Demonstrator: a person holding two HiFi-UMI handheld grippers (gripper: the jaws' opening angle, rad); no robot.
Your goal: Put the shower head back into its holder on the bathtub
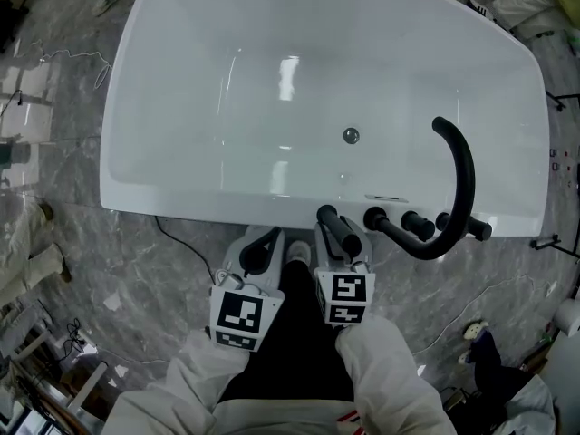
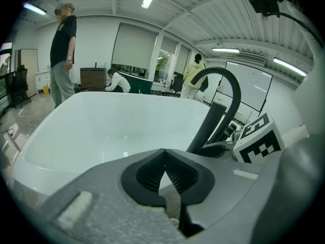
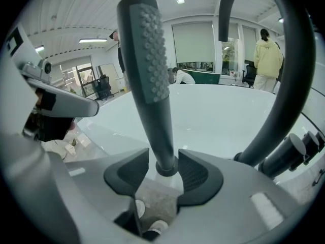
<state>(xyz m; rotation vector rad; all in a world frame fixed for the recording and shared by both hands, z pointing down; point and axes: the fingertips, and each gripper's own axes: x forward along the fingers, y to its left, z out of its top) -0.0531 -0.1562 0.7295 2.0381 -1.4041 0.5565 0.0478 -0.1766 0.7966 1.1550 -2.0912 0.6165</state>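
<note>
- Right gripper point(image 3: 163, 156): jaws spread, pads clear of the shower head point(image 3: 147, 60) on both sides. Reads as a release, not a grip.
- Shower head stands upright between the jaws, its base in the holder point(image 3: 166, 170) on the bathtub point(image 1: 272, 208) rim, so it probably supports itself.
- Left gripper point(image 2: 163, 169): pressed together, empty, idle alongside.

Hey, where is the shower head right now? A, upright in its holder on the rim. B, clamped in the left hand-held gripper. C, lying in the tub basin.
A: the shower head stands upright, its foot in the holder, between the open jaws of the right hand-held gripper.
</note>
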